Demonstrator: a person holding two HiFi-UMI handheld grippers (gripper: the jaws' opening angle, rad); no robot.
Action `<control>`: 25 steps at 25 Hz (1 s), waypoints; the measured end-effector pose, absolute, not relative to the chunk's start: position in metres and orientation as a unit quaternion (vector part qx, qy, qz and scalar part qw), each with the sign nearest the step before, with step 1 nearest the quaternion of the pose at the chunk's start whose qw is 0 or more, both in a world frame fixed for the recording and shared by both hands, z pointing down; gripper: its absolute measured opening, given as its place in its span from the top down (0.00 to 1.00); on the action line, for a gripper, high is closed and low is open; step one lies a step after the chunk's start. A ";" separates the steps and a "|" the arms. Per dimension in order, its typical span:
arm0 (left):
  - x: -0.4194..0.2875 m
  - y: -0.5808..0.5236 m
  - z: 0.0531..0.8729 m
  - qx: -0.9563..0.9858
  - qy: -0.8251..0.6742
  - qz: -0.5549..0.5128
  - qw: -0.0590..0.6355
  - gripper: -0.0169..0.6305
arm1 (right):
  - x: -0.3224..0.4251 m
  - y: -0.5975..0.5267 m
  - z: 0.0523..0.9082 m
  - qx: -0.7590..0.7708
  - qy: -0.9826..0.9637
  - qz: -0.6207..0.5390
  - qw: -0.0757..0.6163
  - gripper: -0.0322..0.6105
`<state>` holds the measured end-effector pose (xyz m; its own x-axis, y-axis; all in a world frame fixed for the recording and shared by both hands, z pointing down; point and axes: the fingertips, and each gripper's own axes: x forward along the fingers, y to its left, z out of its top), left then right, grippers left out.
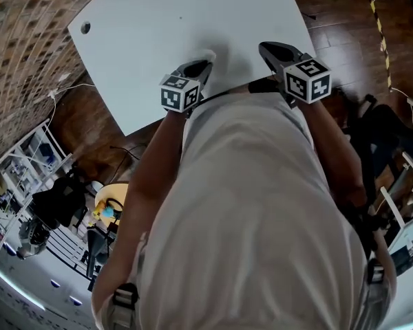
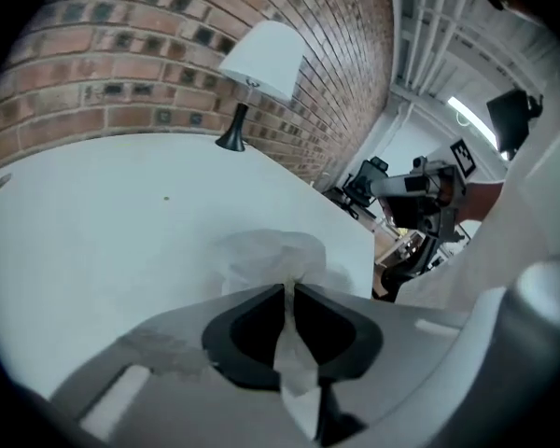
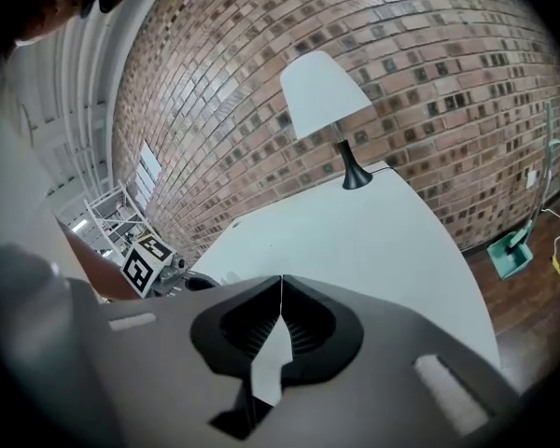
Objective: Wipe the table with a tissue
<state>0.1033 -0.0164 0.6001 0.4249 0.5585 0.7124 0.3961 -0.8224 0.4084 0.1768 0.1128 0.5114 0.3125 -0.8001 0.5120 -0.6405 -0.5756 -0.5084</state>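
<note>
A crumpled white tissue (image 2: 269,254) lies pressed on the white table (image 2: 93,231) with a strip of it running back between the jaws of my left gripper (image 2: 289,289), which is shut on it. In the head view the left gripper (image 1: 204,64) is near the table's (image 1: 165,19) front edge, the tissue (image 1: 208,55) showing at its tip. My right gripper (image 1: 266,47) hovers just to the right over the same edge. Its jaws (image 3: 281,282) are shut with nothing between them.
A white-shaded lamp (image 2: 259,58) with a black base stands at the table's far side against a brick wall (image 3: 420,54). A small round hole (image 1: 85,27) marks one table corner. Wooden floor (image 1: 344,33), cables and a shelving rack (image 1: 27,177) surround the table.
</note>
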 end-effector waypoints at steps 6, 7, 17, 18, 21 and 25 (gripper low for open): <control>0.107 0.011 0.610 0.806 0.322 0.495 0.045 0.92 | 0.182 0.140 0.514 -0.809 0.435 -0.377 0.121 0.94; 0.115 0.014 0.609 0.810 0.320 0.490 0.038 0.92 | 0.184 0.144 0.513 -0.811 0.432 -0.375 0.126 0.94; 0.163 0.063 0.616 0.772 0.345 0.529 0.072 0.92 | 0.193 0.181 0.516 -0.822 0.396 -0.376 0.159 0.94; 0.169 0.063 0.616 0.769 0.338 0.536 0.085 0.92 | 0.193 0.185 0.517 -0.823 0.392 -0.376 0.163 0.94; 0.186 0.066 0.615 0.761 0.321 0.548 0.132 0.92 | 0.192 0.195 0.520 -0.826 0.381 -0.379 0.171 0.94; 0.200 0.073 0.614 0.758 0.313 0.551 0.153 0.92 | 0.193 0.209 0.520 -0.829 0.372 -0.378 0.177 0.94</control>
<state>0.2004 0.0728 0.6139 0.1974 0.6433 0.7397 0.3058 -0.7573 0.5770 0.1926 0.2093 0.5204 0.4373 -0.7509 0.4949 -0.4829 -0.6603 -0.5752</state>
